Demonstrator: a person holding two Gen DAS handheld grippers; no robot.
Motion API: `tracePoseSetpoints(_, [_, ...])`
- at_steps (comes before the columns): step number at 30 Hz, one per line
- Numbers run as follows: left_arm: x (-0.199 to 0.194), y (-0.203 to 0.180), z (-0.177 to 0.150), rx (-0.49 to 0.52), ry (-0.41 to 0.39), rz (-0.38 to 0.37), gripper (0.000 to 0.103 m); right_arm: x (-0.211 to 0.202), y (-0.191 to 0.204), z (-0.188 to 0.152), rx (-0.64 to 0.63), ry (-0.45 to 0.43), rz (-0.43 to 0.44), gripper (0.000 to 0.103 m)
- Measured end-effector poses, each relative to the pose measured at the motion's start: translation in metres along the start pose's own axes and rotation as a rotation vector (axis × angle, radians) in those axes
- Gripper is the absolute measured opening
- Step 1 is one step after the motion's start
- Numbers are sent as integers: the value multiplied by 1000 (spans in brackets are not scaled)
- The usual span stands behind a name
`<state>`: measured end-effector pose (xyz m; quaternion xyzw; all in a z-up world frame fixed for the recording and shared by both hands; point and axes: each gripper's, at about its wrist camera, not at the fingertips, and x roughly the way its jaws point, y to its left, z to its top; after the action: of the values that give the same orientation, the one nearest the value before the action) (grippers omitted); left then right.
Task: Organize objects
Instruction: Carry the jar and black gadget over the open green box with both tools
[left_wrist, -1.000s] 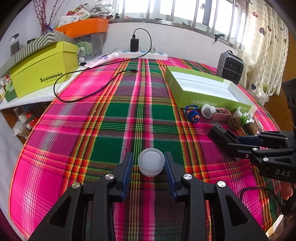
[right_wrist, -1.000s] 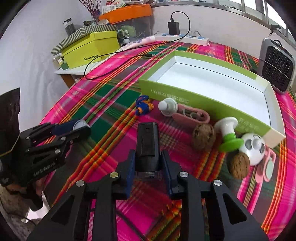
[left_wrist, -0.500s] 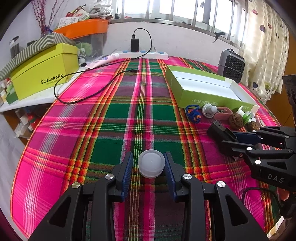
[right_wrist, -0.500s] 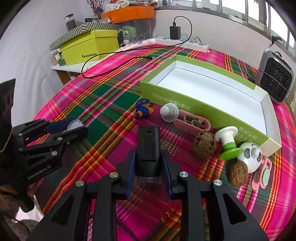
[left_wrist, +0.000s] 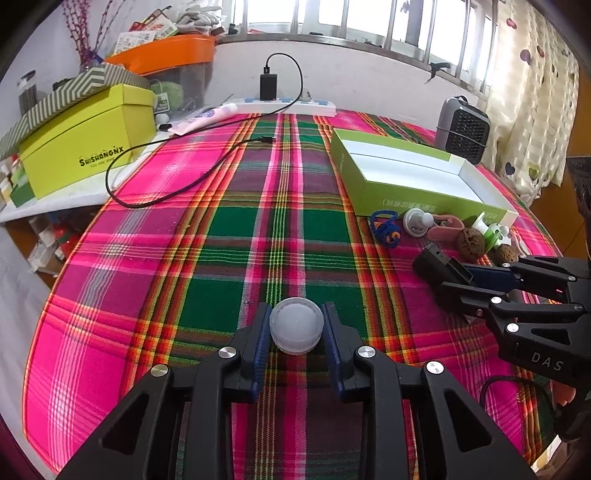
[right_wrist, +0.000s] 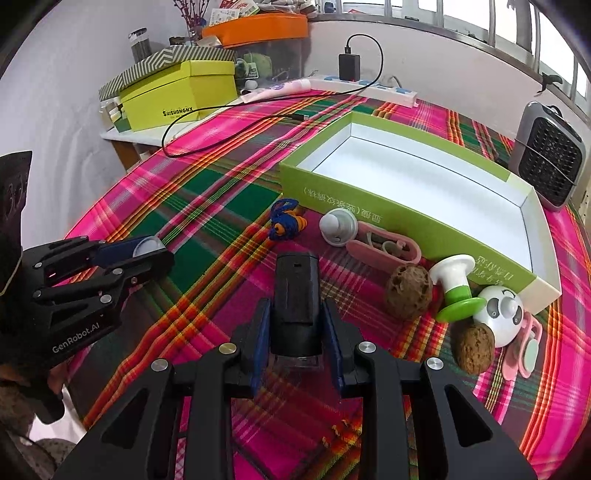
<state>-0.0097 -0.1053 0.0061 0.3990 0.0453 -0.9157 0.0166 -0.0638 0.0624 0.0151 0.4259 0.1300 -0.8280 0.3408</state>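
Both tools have lifted a little. The left tool (left_wrist: 296, 328) grips a white cap (left_wrist: 296, 325), the right tool (right_wrist: 295, 325) a black block (right_wrist: 295, 295). Next: carry them into the green box (right_wrist: 369, 206).

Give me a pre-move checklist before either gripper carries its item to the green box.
1. Left gripper shut on the white cap: ok.
2. Right gripper shut on the black device: ok.
3. Green box open, nothing visible inside: ok.
4. Small items, like the walnut, crowd the box's near wall; approach over them: not ok.
5. Grippers apart from each other: ok.
6. Grip firmness: cannot tell.
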Motion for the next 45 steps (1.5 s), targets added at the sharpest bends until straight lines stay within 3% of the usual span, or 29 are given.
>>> tracePoseSetpoints(25, [-4, -35, 39, 65, -40, -82, 25, -24, -25, 11, 76, -54, -4, 28])
tracePoseSetpoints(45, [22, -58, 90, 81, -39, -154, 25, -34, -68, 42, 156, -93, -63, 28])
